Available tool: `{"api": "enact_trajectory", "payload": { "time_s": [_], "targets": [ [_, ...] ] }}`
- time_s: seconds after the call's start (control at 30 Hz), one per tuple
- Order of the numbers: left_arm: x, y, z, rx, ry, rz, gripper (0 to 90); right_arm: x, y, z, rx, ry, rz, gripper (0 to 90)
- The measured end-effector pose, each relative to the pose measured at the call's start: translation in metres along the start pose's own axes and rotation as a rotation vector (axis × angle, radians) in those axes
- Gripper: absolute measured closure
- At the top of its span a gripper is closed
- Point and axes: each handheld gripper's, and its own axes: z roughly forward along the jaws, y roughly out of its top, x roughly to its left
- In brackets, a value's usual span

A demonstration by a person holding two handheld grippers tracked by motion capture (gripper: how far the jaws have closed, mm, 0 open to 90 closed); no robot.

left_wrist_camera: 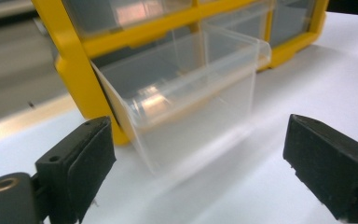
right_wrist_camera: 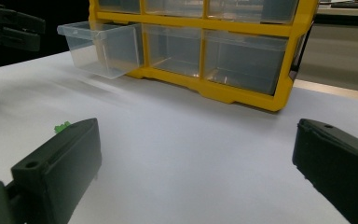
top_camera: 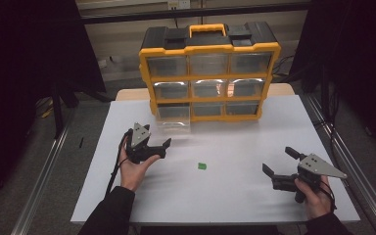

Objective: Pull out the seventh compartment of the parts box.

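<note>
A yellow and black drawer cabinet [top_camera: 209, 49] with clear drawers stands at the back of the white table [top_camera: 254, 132]. Its bottom-left drawer [top_camera: 173, 120] is pulled out and looks empty. My left gripper [top_camera: 152, 139] hovers just in front of that drawer [left_wrist_camera: 191, 93], open, with nothing between its jaws. A small green piece [top_camera: 201, 166] lies on the table between the two hands. My right gripper [top_camera: 278, 160] rests open near the front right, pointing toward the cabinet [right_wrist_camera: 242, 95] with the green piece [right_wrist_camera: 61, 126] to its left. The left gripper [right_wrist_camera: 9, 25] shows far off beside the pulled-out drawer [right_wrist_camera: 102, 46].
The other drawers of the cabinet are pushed in. A metal rail [top_camera: 44, 171] runs along the floor on the left, and another [top_camera: 352, 161] on the right. Dark curtains hang at both sides.
</note>
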Motion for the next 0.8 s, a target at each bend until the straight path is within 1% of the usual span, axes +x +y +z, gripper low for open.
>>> {"api": "enact_trajectory", "payload": {
  "time_s": [0.03, 0.07, 0.1, 0.17, 0.2, 0.23, 0.3, 0.37, 0.4, 0.43, 0.47, 0.53, 0.57, 0.6, 0.67, 0.73, 0.8],
  "targets": [
    [-0.001, -0.001, -0.001, -0.010, -0.003, 0.002, 8.6, 0.000, 0.000, 0.000, 0.001, 0.001, -0.004, 1.0],
    [-0.004, -0.002, -0.003, -0.035, 0.005, -0.001, 8.7, 0.000, 0.000, 0.000, 0.001, 0.001, -0.003, 1.0],
    [-0.005, -0.003, -0.006, -0.032, 0.011, 0.005, 8.9, 0.000, 0.000, 0.000, -0.001, -0.001, 0.000, 1.0],
    [-0.005, -0.005, -0.009, -0.031, -0.001, -0.008, 8.8, 0.000, 0.000, 0.000, -0.001, -0.004, 0.005, 1.0],
    [-0.005, -0.005, -0.011, -0.023, -0.006, -0.023, 8.7, 0.000, 0.000, 0.000, -0.001, -0.004, 0.004, 1.0],
    [-0.004, -0.006, -0.013, -0.023, -0.007, -0.019, 8.3, 0.000, 0.000, 0.000, -0.002, -0.004, 0.004, 1.0],
    [-0.002, -0.009, -0.018, -0.033, -0.004, -0.033, 7.7, 0.000, 0.000, 0.000, -0.004, -0.001, 0.003, 1.0],
    [0.001, -0.013, -0.023, -0.042, 0.000, -0.057, 6.6, 0.000, 0.000, 0.000, -0.005, -0.001, 0.002, 1.0],
    [0.004, -0.016, -0.025, -0.050, 0.000, -0.086, 6.5, -0.001, 0.000, 0.001, -0.004, 0.000, -0.001, 1.0],
    [0.006, -0.018, -0.028, -0.058, -0.006, -0.108, 6.3, 0.000, 0.000, 0.000, -0.001, 0.003, -0.001, 1.0],
    [0.007, -0.020, -0.030, -0.047, -0.002, -0.107, 5.7, 0.000, 0.000, 0.000, -0.001, 0.002, -0.002, 1.0],
    [0.007, -0.022, -0.033, -0.053, 0.012, -0.102, 4.3, 0.000, 0.000, 0.000, 0.001, 0.004, 0.002, 1.0],
    [0.007, -0.023, -0.035, -0.038, 0.018, -0.082, 3.9, 0.000, 0.000, 0.001, -0.001, 0.003, 0.001, 1.0],
    [0.008, -0.023, -0.036, -0.035, 0.017, -0.073, 3.6, 0.000, 0.000, 0.001, 0.000, 0.001, 0.005, 1.0],
    [0.008, -0.025, -0.041, -0.065, 0.005, -0.108, 3.6, 0.001, 0.001, 0.002, -0.002, 0.000, -0.001, 1.0],
    [0.009, -0.028, -0.045, -0.061, -0.012, -0.130, 3.7, 0.001, 0.001, 0.002, -0.002, -0.001, 0.001, 1.0],
    [0.009, -0.030, -0.052, -0.071, 0.000, -0.125, 3.6, 0.000, 0.000, 0.002, 0.002, 0.002, 0.004, 1.0]
  ]
}}
